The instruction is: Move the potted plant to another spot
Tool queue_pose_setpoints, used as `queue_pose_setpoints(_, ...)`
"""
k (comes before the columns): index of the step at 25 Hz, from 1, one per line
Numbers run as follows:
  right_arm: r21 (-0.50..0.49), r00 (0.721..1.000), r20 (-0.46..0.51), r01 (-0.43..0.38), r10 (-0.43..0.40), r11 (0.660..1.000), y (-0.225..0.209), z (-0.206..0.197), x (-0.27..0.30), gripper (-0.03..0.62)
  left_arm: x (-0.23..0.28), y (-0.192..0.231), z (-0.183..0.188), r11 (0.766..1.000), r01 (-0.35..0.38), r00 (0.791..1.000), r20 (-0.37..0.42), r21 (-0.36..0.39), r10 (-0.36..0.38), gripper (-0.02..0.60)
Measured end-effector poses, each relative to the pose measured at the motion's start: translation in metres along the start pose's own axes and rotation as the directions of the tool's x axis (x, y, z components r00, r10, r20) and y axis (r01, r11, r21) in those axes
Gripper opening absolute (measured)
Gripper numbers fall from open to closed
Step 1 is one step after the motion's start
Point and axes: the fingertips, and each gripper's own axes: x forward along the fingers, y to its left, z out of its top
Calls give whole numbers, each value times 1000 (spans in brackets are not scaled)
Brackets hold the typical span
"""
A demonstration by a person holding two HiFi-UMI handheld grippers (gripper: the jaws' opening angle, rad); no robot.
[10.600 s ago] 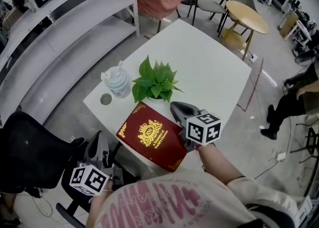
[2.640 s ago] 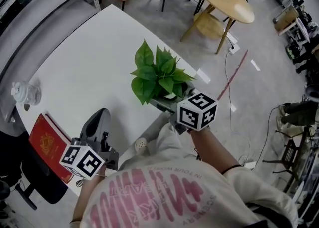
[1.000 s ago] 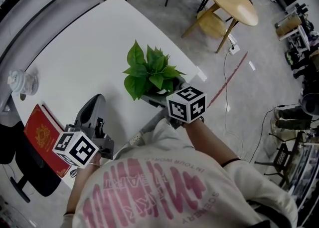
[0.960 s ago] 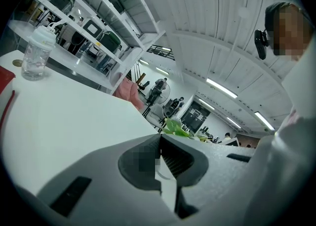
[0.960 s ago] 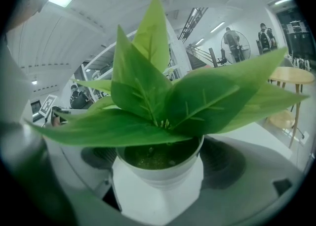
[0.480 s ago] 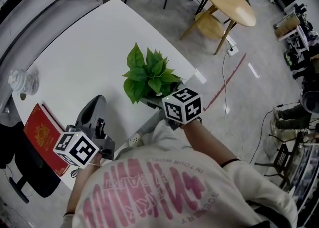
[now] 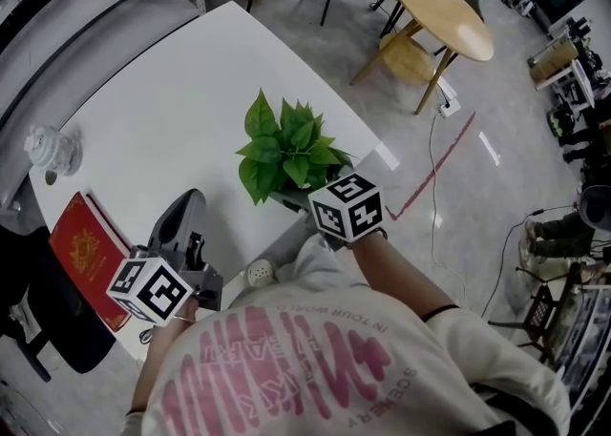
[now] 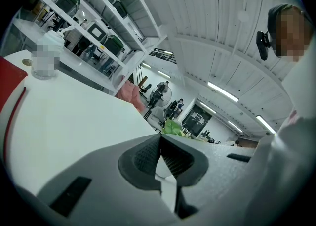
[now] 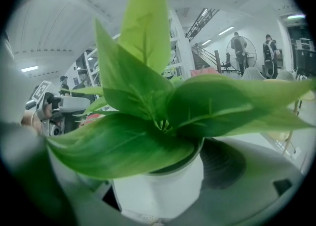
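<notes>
While the right gripper [image 7: 307,203] clamps the white pot [image 9: 158,185] of the green-leafed potted plant [image 7: 286,143] near the white tabletop's [image 7: 172,110] edge, releasing seems left; the left gripper [image 8: 160,152] is closed, empty.

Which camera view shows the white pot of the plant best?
The right gripper view: the pot fills the lower middle, held between the jaws of the right gripper. In the head view the leaves and the gripper hide the pot. The left gripper view shows only a far-off bit of green leaves, no pot.
</notes>
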Motion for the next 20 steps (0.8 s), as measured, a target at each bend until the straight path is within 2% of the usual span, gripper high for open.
queue_pose_setpoints(8, -39, 1000, -4, 16, -16, 999, -1, 1, 0, 522, -12, 10, 7, 999, -36, 999, 27, -13, 37, 3)
queue_pose_setpoints(20, -55, 999, -9, 38, -39, 998, -2, 1, 0, 522, -18, 10, 17, 999, -36, 999, 40, -6, 36, 3)
